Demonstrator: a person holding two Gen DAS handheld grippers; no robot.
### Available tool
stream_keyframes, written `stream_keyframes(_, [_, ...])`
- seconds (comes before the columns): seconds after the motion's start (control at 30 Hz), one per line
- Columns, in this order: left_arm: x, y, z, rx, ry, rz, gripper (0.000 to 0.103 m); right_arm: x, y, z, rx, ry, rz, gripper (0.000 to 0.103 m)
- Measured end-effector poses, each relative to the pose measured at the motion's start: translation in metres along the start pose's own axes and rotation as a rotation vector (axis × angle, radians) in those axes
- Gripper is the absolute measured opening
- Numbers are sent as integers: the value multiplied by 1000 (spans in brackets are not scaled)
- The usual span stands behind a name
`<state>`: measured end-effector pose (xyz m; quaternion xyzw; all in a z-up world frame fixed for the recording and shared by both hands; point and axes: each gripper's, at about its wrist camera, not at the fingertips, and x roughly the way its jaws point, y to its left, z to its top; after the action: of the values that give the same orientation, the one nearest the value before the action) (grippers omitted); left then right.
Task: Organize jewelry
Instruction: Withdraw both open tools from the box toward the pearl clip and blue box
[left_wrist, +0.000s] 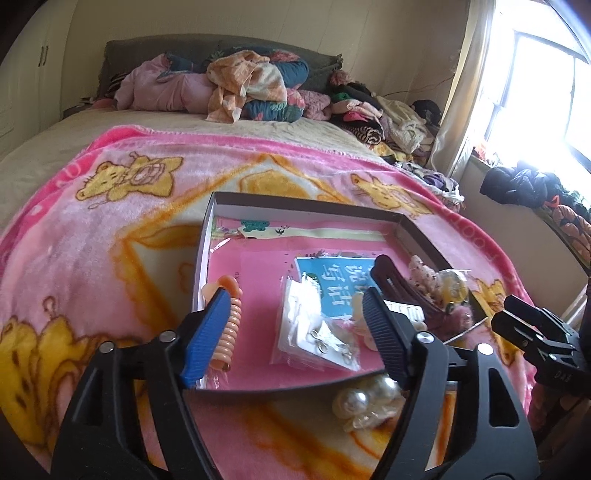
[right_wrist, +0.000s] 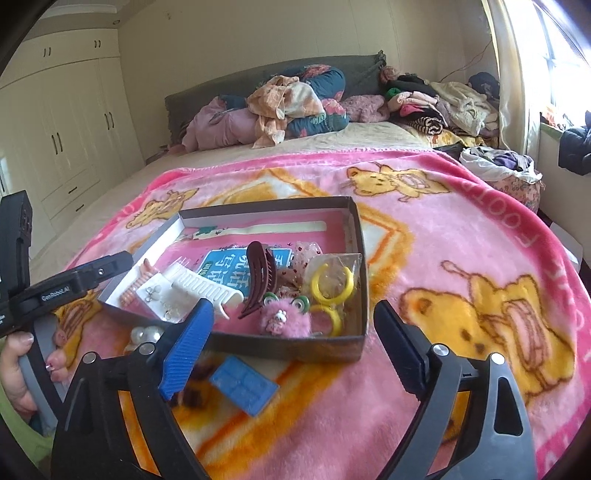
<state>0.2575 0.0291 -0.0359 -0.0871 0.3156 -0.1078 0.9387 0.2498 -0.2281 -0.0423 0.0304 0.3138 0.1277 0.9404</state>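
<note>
Right wrist view: the right tongs (right_wrist: 295, 343) gape wide and empty, with a flat cardboard box (right_wrist: 295, 347) just ahead and a ridged blue clip (right_wrist: 243, 386) below. The left tongs (left_wrist: 291, 332) stand wide too, holding nothing above a glossy plastic packet (left_wrist: 314, 332).

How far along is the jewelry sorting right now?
Mostly done: the box already holds the brown claw clip, white comb, earring packet, yellow rings and pink fuzzy clip. Nothing is in hand; the left tool and right tool are open. Left outside: pearl piece and blue piece.
</note>
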Motion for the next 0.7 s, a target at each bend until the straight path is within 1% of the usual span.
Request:
stream_keyframes(0.03, [-2, -1, 0, 2, -4, -1, 71, -2, 0, -1, 2, -1, 0, 86])
stream_keyframes(0.07, [-5, -2, -1, 2, -7, -1, 77, -5, 0, -3, 3, -3, 0, 86])
stream_keyframes(0.2, [-17, -6, -4, 6, -17, -14, 82, -12, 2, -8, 0, -4, 0, 86])
stream_keyframes(0.3, [-24, -9, -8, 14, -21, -14, 83, -16, 3, -11, -8, -1, -2, 87])
stream_keyframes(0.7, [-43, -10, -26, 34, -14, -13, 84, -23, 13, -26, -52, 27, -8, 87])
